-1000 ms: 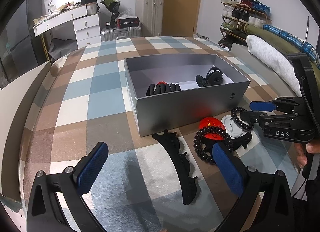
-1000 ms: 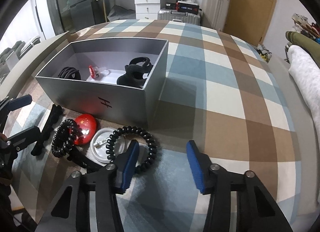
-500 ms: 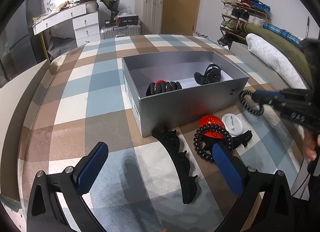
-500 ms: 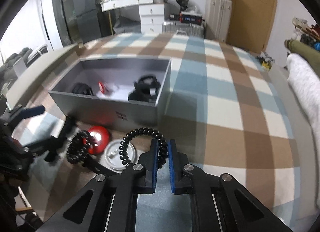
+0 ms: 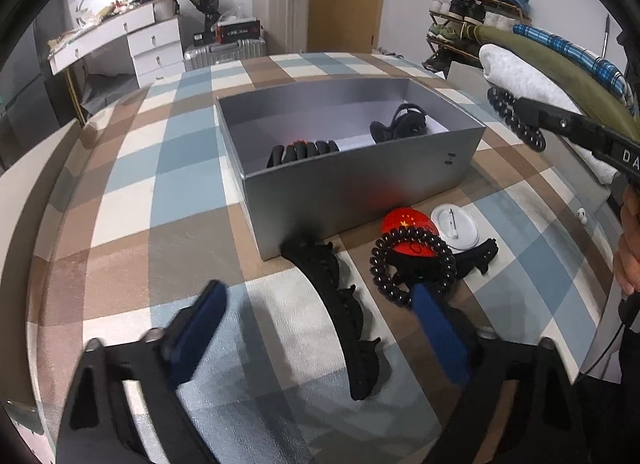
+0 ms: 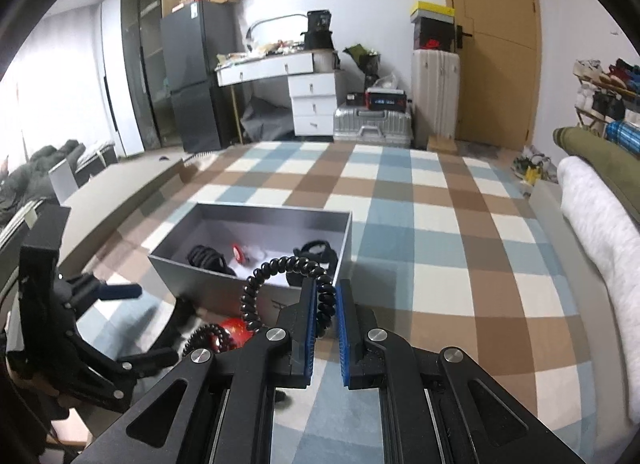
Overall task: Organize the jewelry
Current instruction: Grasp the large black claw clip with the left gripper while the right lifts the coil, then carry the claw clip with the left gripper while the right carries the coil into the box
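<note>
Two claws are working: the right claw, now pinching the coil bracelet, is lifting it toward the box; the left claw, empty, has been narrowing over the clip.

Long black clip: top hidden behind grey box; left tool blurred.

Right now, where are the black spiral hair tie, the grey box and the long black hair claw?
black spiral hair tie [image 6: 276, 267]: right wrist view, top of its loop.
grey box [image 5: 360, 188]: left wrist view, near wall.
long black hair claw [image 5: 340, 304]: left wrist view, mid-spine.
</note>
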A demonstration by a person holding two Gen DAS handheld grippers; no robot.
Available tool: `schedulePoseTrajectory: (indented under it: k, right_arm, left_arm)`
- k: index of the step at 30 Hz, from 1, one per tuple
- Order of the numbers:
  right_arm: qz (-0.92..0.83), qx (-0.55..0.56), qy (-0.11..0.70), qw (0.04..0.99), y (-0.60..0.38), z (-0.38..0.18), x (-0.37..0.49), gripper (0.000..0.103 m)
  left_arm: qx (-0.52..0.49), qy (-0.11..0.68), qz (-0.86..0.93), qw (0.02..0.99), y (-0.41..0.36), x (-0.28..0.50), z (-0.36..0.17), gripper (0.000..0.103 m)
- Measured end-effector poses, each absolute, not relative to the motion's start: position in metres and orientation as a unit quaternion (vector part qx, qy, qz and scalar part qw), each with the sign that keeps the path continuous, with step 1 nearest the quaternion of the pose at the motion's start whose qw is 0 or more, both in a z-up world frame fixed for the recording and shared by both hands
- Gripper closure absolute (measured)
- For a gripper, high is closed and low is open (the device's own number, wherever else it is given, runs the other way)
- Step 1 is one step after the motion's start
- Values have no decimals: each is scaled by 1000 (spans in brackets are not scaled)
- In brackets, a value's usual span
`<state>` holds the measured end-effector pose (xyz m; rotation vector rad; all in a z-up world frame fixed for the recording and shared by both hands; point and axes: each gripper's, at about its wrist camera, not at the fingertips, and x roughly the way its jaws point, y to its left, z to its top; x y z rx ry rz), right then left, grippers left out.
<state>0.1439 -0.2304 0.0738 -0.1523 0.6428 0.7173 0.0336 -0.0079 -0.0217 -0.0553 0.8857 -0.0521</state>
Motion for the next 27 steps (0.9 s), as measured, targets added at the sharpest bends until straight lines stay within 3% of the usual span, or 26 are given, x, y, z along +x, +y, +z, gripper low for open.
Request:
schedulePoseTrajectory:
  k: [7,14,27]
  right_arm:
    - [344,-60,303,887,-236,77,144,94]
    - [345,-59,300,887,-237,78,144,94]
    - [349,-56,290,889,-237,80,142,94]
  left_arm:
    - [-33,438,-36,897,-8,34,-23,65]
    - [-25,437,-36,898,-10,34,-24,88]
    - [-19,396,-57,916,-14,23,-2,89]
